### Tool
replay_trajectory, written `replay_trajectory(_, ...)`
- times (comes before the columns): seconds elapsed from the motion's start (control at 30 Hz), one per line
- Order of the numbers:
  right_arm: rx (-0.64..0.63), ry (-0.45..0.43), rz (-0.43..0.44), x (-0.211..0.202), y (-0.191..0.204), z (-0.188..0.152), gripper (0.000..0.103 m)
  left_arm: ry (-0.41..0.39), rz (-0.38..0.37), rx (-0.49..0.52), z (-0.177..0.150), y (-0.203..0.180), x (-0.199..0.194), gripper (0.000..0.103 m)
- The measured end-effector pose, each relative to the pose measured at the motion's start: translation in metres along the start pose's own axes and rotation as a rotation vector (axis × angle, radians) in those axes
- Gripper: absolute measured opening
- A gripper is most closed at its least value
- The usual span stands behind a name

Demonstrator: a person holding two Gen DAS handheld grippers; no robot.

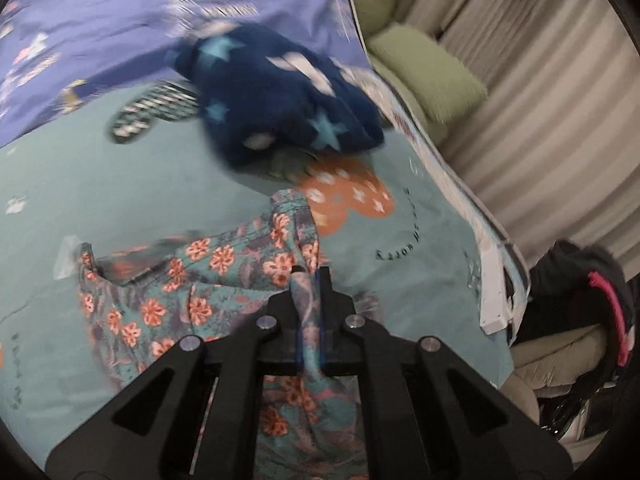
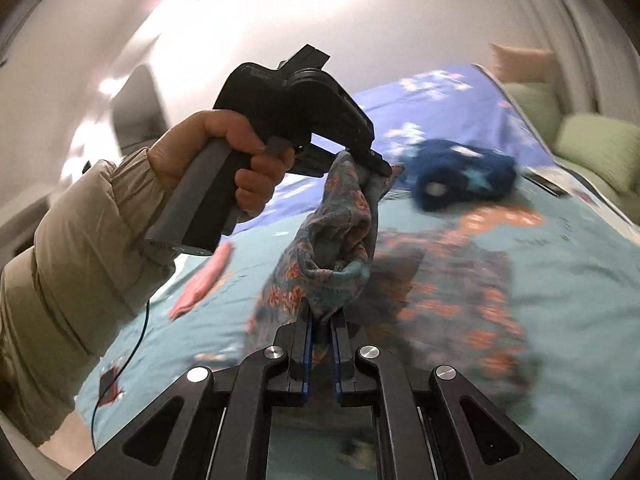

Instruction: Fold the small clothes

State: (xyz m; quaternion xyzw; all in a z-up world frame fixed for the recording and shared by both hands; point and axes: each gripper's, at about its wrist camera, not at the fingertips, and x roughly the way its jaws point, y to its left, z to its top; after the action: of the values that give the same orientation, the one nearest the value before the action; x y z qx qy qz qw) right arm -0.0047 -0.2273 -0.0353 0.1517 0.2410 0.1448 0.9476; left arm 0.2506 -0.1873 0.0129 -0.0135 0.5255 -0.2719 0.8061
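Floral garment [image 1: 180, 296] pinched between both tools, left tool [image 1: 310, 280] and right tool [image 2: 320, 320]

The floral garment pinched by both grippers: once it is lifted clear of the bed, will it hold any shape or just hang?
Probably just hang. The floral garment bunches and sags between the left gripper and the right gripper, so it looks thin and floppy. It seems light: small pinches carry it. Its free part trails on the bed, so it may drag and crumple rather than slide flat.
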Motion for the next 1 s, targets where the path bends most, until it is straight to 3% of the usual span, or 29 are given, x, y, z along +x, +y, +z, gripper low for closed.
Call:
replay_trajectory(0.2, 0.131, 0.02, -0.078, -0.013, -0.049, -0.01, 0.006, 0.106, -0.02, 0.015, -0.001, -0.031, 0.076, 0.006)
replay_trajectory(0.4, 0.214, 0.112, -0.062, -0.002, -0.077, -0.021, 0.01, 0.067, -0.027, 0.056, -0.002, -0.036, 0.083, 0.011)
replay_trajectory(0.47, 0.22, 0.135, -0.053, 0.0, -0.081, -0.025, 0.013, 0.025, -0.051, 0.04, 0.0, -0.03, 0.066, 0.03)
replay_trajectory(0.53, 0.228, 0.131, -0.039, -0.005, -0.086, -0.026, 0.02, -0.028, -0.068, 0.03, -0.003, -0.025, 0.046, 0.04)
replay_trajectory(0.67, 0.248, 0.091, 0.009, -0.028, -0.102, -0.021, 0.025, -0.147, -0.03, 0.106, -0.042, -0.01, -0.011, 0.056)
replay_trajectory(0.77, 0.25, 0.069, 0.028, -0.038, -0.109, -0.014, 0.025, -0.188, 0.028, 0.155, -0.08, 0.005, -0.032, 0.064)
replay_trajectory(0.87, 0.224, 0.089, 0.038, -0.034, -0.105, -0.001, 0.027, -0.174, 0.108, 0.181, -0.113, 0.018, -0.034, 0.071)
replay_trajectory(1.0, 0.228, 0.196, 0.116, -0.005, -0.104, 0.016, 0.03, -0.133, 0.181, 0.16, -0.141, 0.039, -0.013, 0.079)
